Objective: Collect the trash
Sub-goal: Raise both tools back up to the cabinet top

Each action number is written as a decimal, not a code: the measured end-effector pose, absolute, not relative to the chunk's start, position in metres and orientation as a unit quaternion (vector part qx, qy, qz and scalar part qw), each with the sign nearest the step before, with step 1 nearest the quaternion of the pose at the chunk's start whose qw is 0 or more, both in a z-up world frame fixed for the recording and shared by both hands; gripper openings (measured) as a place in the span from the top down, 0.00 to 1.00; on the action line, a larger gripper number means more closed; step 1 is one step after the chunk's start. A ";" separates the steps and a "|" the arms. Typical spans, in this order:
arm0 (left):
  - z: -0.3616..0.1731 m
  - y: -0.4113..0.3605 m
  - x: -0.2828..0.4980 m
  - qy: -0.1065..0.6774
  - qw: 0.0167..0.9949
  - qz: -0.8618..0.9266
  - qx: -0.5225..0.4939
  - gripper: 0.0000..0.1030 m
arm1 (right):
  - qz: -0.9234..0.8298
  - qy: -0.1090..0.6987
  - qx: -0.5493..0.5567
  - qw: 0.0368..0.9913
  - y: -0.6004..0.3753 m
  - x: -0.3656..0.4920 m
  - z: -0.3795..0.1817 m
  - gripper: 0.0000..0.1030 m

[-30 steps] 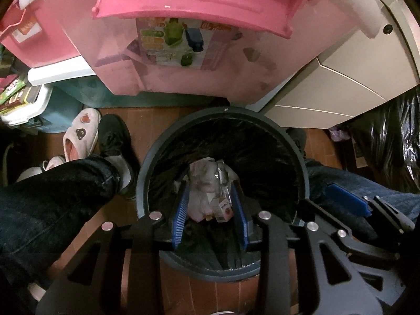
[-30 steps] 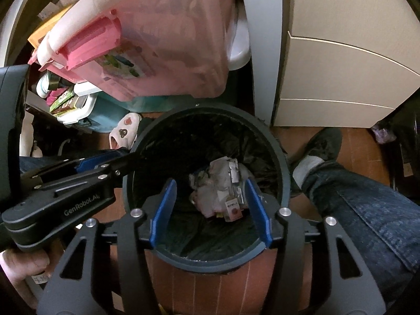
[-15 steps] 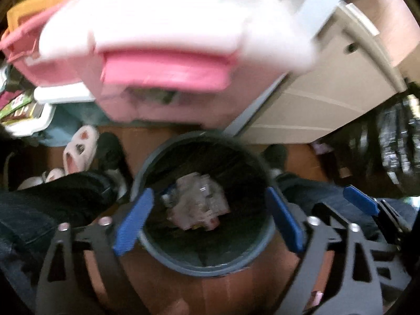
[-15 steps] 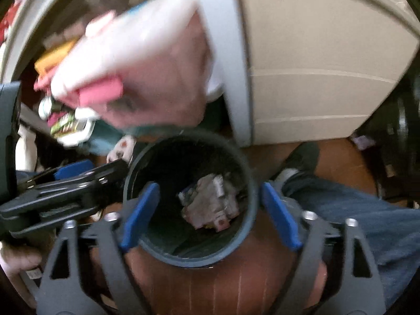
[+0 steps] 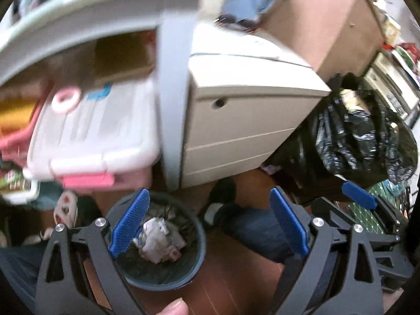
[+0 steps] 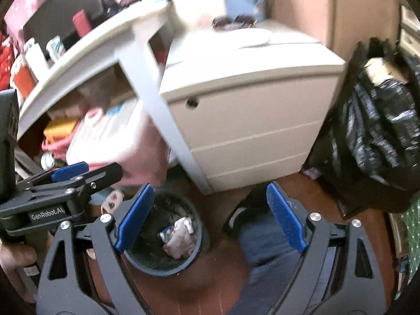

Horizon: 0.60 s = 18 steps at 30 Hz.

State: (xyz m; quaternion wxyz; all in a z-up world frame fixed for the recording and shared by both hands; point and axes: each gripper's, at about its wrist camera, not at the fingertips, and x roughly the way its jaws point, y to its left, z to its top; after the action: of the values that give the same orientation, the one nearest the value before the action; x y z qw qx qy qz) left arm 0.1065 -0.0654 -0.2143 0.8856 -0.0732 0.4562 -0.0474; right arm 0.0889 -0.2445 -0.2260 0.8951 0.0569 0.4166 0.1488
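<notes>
Both views look down from above at a cluttered floor, and both are blurred by motion. The left gripper (image 5: 210, 223) stands with its two blue-padded fingers spread wide and nothing between them; the left pad overlaps the rim of the bin (image 5: 194, 270) in the picture, and the right pad lies over a leg in blue jeans (image 5: 252, 231). The right gripper (image 6: 210, 218) is likewise spread wide and holds nothing; its left pad overlaps the bin (image 6: 194, 257) and its right pad lies over the jeans (image 6: 265, 257).

The bin is round and dark, lined with a black bag, and stands on the reddish-brown wooden floor (image 5: 225, 283). The trash, a crumpled wad of whitish paper and wrappers (image 5: 160, 241), lies inside the bin, also seen from the right wrist (image 6: 178, 239).

Behind the bin stands a cream drawer cabinet (image 5: 244, 128) with a grey table leg (image 5: 173, 105) in front of its left edge. To the left is a pink storage box with a white lid (image 5: 92, 141). A full black rubbish sack (image 5: 362, 136) stands to the right of the cabinet. The left gripper's body also shows at the left edge of the right-wrist view (image 6: 60, 183).
</notes>
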 end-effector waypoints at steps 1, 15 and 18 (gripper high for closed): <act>-0.209 -0.071 0.109 0.453 0.887 -0.051 -0.069 0.12 | 0.146 0.412 0.059 0.897 -0.250 0.090 -0.219 0.14; -0.143 -0.148 0.204 0.416 0.904 -0.092 -0.030 0.07 | 0.106 0.365 0.076 0.922 -0.322 0.164 -0.163 0.14; -0.141 -0.157 0.237 0.416 0.904 -0.094 -0.025 0.06 | 0.102 0.361 0.074 0.924 -0.328 0.191 -0.159 0.14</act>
State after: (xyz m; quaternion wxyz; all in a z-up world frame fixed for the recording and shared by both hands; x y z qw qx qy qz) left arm 0.2367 -0.1569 -0.1409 0.9043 -0.0250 0.4157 -0.0941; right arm 0.1913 -0.3279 -0.1587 0.9240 0.0739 0.3610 0.1022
